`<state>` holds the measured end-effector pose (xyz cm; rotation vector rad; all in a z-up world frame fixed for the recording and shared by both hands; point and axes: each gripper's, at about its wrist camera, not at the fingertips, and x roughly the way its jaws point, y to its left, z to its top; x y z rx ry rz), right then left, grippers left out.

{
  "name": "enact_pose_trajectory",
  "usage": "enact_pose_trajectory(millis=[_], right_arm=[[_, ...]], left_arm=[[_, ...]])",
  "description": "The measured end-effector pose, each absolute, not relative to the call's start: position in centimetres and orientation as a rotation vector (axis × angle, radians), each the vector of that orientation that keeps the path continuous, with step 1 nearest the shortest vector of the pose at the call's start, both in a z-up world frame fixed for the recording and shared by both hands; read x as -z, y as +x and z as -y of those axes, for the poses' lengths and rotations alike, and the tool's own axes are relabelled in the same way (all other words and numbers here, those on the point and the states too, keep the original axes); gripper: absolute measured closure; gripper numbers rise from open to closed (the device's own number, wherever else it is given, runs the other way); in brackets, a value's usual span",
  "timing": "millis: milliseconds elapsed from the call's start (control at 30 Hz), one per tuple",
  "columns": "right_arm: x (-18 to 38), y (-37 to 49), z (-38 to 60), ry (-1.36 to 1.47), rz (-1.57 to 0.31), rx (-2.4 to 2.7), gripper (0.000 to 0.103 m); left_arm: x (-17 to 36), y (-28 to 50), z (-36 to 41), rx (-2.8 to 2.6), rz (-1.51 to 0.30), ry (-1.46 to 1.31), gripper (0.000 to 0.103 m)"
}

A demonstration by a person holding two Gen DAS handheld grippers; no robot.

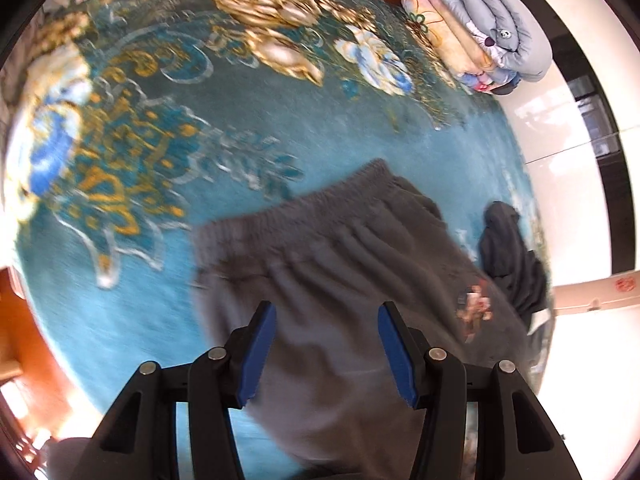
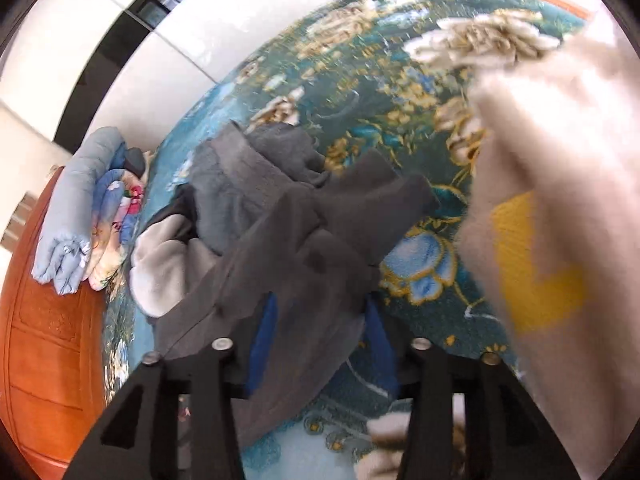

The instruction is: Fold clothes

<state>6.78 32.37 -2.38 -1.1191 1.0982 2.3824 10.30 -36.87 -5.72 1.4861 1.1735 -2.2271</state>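
While both grippers hang above the floral bedspread [image 1: 248,128], grey sweatpants [image 1: 340,264] lie on it.
The left gripper [image 1: 327,354] is spread over the waistband; the right gripper [image 2: 318,344], also spread, has dark cloth [image 2: 304,248] draped between its pads.

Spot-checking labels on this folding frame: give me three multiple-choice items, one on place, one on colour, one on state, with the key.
1. Where does the stack of folded quilts sit?
A. At the bed's edge by the wooden board
B. On the floor
C. Between the left jaws

2. What colour is the patch on the cream garment?
A. Red
B. Yellow
C. Green

3. How do the left gripper's jaws stand?
A. Shut on the bedspread
B. Shut on a sock
C. Apart, above the grey pants

Key: A, the folded quilts lie on the bedspread against the wood. B, the cream garment bears a yellow block. C, the left gripper shows a wide gap over the grey pants.
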Motion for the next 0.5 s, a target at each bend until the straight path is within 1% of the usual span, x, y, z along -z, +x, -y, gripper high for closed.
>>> enact_pose_trajectory(millis=[67, 167, 267, 367, 500], right_arm=[[1.4, 7.6, -31.5, -1.108, -1.043, -2.433, 0.047], [-0.7, 9.2, -30.1, -1.136, -1.018, -2.517, 0.047], [-1.6, 11.1, -28.3, -1.250, -1.002, -2.610, 0.047], [-1.3, 14.2, -27.5, -1.441, -0.966, -2.636, 0.047], [0.5, 19.3, -28.6, -1.586, -1.044, -2.539, 0.047]], left_arm=[[6.3, 11.2, 37.8, 2.205, -1.157, 1.493, 0.046], [8.1, 12.1, 38.6, 2.154, -1.169, 1.519, 0.044], [10.6, 12.4, 38.9, 2.086, -1.208, 1.574, 0.044], [11.8, 12.5, 38.8, 2.075, -1.246, 1.581, 0.044], [12.7, 12.4, 38.6, 2.081, -1.309, 1.580, 0.044]])
